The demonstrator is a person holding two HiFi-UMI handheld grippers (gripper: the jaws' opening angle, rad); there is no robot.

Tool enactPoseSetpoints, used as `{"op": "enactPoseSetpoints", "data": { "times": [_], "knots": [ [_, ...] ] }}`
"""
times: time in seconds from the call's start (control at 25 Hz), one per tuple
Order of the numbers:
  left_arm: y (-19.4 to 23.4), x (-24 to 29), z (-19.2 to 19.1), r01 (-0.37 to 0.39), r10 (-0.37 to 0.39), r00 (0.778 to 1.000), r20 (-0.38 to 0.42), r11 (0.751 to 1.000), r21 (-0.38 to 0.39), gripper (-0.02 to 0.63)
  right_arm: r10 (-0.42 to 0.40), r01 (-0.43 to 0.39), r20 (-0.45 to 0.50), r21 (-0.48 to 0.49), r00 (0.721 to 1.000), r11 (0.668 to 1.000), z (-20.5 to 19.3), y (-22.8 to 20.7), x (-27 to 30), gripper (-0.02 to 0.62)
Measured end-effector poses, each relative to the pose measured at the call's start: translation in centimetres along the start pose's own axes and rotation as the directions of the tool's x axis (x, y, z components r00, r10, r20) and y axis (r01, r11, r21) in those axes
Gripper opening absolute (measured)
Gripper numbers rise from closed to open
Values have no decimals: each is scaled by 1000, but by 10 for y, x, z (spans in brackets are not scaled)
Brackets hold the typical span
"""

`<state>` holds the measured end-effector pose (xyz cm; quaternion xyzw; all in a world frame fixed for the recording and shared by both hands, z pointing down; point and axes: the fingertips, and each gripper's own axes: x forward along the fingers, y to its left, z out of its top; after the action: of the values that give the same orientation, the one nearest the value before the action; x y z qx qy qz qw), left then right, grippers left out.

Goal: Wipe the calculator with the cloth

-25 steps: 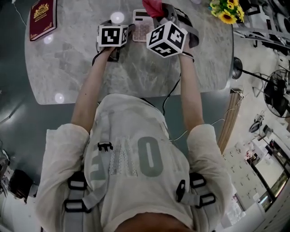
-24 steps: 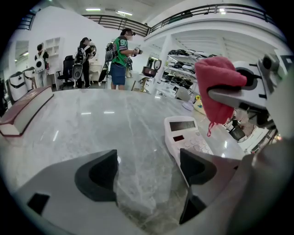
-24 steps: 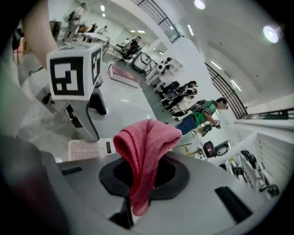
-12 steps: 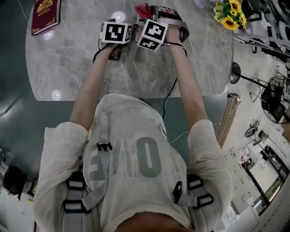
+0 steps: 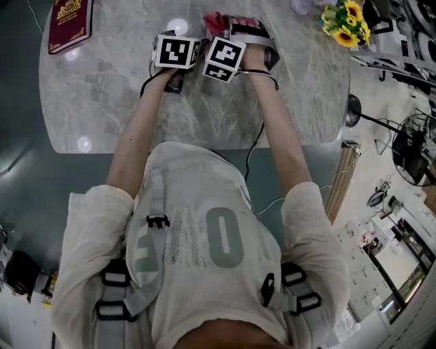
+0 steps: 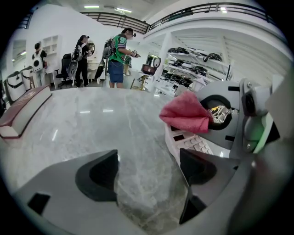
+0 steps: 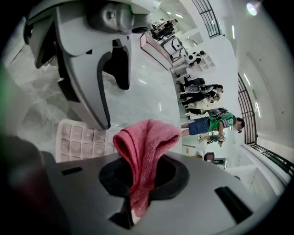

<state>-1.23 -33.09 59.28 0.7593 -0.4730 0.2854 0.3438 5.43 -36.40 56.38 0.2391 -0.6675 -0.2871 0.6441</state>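
Pale grey marbled surface (image 5: pixel 204 109), rounded corners, in a large bright hall; shelving and several standing people (image 6: pixel 117 55) in the background. At the far left corner lies a dark red booklet (image 5: pixel 68 24) with a gold crest, its lettering too small to read. Sunflowers (image 5: pixel 344 17) at the far right edge. The person's shirt shows a large grey "O" (image 5: pixel 225 235) in the head view; the letters beside it are creased and unclear. Left gripper (image 6: pixel 149 176): jaws apart, only bare marble between them, low to the surface. The calculator (image 6: pixel 193 144), pinkish-white, lies flat just beyond its right jaw. Right gripper (image 7: pixel 133 202): jaws together, clamped on the red cloth (image 7: pixel 144 142), whose folded bunch juts out over the calculator's keys. Contact between cloth and keypad cannot be told. Key digits visible, not surely legible.
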Motion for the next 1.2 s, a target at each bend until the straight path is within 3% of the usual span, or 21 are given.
{"op": "enactPoseSetpoints", "data": {
  "times": [0.36,0.56,0.6,0.68,0.76,0.84,1.2],
  "knots": [
    [2,-2,3,14,-14,999,31,1000,-6,424,34,-34,-6,4,999,999,2,20,0,54],
    [2,-8,-8,28,-33,998,57,996,90,414,81,-81,5,73,997,994,3,26,-2,52],
    [2,-11,-11,28,-31,998,53,997,66,414,90,-90,2,72,996,993,1,27,-4,52],
    [11,-21,-13,27,-23,997,75,998,-59,414,105,-104,-5,62,995,993,0,29,-7,52],
    [22,-34,-13,34,-13,993,114,982,-185,414,120,-119,-8,56,993,991,1,33,-10,52],
    [28,-46,-14,34,0,990,141,970,-240,414,119,-119,-13,48,993,992,1,39,-13,52],
    [21,-69,-11,16,18,985,172,981,-191,414,122,-122,-58,10,991,993,3,61,-27,52]
  ]
}}
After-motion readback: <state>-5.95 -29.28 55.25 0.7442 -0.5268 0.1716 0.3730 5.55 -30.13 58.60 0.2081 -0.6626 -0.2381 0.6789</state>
